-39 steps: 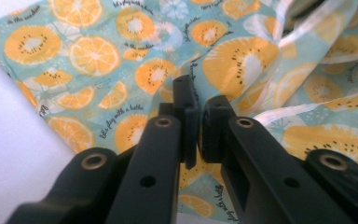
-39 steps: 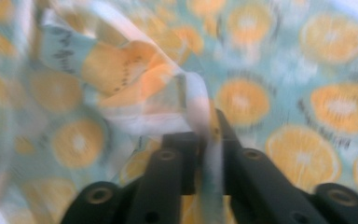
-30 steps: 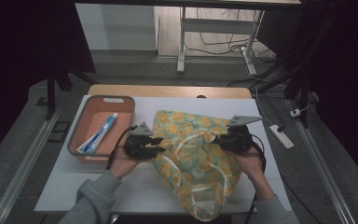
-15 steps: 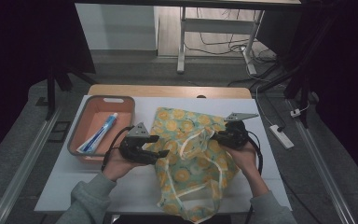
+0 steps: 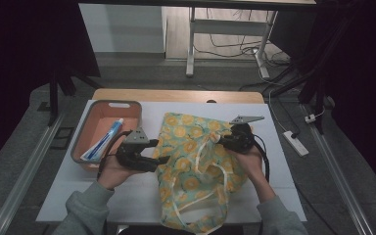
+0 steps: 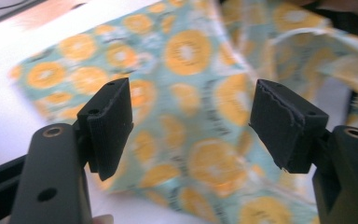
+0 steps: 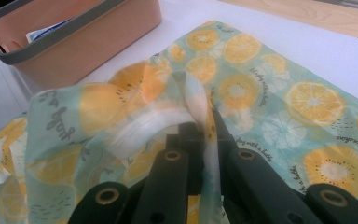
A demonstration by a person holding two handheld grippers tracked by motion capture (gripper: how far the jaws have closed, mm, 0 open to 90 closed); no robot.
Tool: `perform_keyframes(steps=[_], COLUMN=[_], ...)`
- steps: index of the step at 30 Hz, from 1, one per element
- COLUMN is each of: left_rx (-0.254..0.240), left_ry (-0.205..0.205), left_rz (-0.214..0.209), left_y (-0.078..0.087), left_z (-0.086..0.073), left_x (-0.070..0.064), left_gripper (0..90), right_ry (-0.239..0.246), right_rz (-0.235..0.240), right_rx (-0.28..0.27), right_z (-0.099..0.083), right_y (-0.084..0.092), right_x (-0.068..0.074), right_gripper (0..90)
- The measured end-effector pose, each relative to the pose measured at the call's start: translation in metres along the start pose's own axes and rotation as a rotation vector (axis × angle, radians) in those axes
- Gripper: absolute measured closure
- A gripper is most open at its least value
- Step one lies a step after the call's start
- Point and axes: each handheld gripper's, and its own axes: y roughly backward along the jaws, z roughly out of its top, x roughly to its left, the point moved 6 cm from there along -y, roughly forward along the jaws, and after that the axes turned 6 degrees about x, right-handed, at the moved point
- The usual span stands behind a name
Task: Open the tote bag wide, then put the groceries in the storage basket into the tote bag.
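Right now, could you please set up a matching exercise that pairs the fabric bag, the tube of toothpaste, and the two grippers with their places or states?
Things:
1. lemon-print teal fabric bag
2. white and blue toothpaste tube
3. left gripper
4. right gripper

States:
A. jaws shut on the bag's pale edge
B. lies in the pink plastic basket
C. spread over the white table, hanging past its near edge
D. jaws apart, nothing pinched, having just opened

Pairs: 1-C, 2-B, 3-D, 4-A
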Motion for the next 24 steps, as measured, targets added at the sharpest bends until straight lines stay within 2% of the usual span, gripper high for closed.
perform_keyframes(steps=[5, 10, 13, 24], left_rx=[-0.002, 0.037, 0.054, 0.088], left_ry=[0.058, 0.108, 0.143, 0.198], left_rz=[0.05, 0.133, 0.161, 0.231], left_y=[0.007, 0.01, 0.011, 0.013], left_z=[-0.005, -0.017, -0.025, -0.039], left_x=[0.024, 0.051, 0.064, 0.09], left_gripper=[29.8, 29.1, 28.7, 28.1], right_ry=[0.002, 0.001, 0.002, 0.008], right_rz=[-0.008, -0.012, -0.012, -0.011], right_rx=[-0.011, -0.024, -0.022, -0.018], right_z=[0.001, 0.001, 0.001, -0.001], right_y=[0.004, 0.007, 0.007, 0.007], right_x=[0.001, 0.001, 0.001, 0.002], right_gripper=[88.5, 88.5, 88.5, 88.5])
